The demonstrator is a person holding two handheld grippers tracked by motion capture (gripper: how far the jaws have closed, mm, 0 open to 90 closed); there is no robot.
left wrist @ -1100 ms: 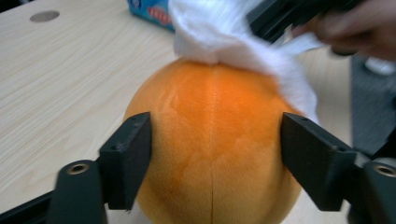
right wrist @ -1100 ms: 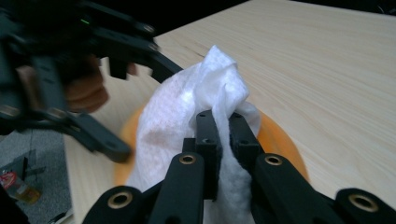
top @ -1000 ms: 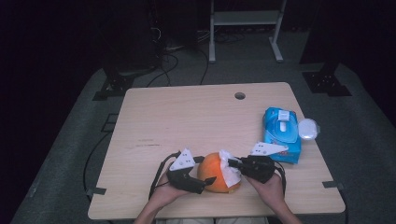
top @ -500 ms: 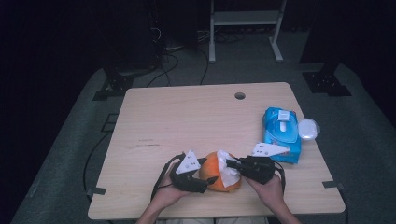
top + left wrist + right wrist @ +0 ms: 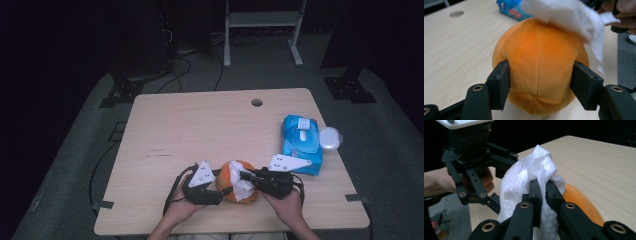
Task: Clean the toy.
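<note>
An orange plush ball (image 5: 231, 175) rests on the wooden table (image 5: 200, 130) near its front edge. My left gripper (image 5: 223, 189) is shut on the ball, one jaw pressed against each side of the orange plush ball (image 5: 539, 67). My right gripper (image 5: 244, 175) comes in from the right, shut on a crumpled white wipe (image 5: 244, 188) that lies against the ball's top and right side. In the right gripper view the white wipe (image 5: 524, 180) bulges out from my right gripper (image 5: 543, 186), with the ball (image 5: 579, 200) underneath.
A blue pack of wipes (image 5: 301, 142) lies at the table's right edge, its round white lid (image 5: 330, 138) beside it. A cable hole (image 5: 256, 102) sits near the far edge. Dark floor, cables and stands surround the table.
My left gripper and the ball have shifted slightly to the right. The right gripper keeps the wipe against the ball in nearly the same spot.
</note>
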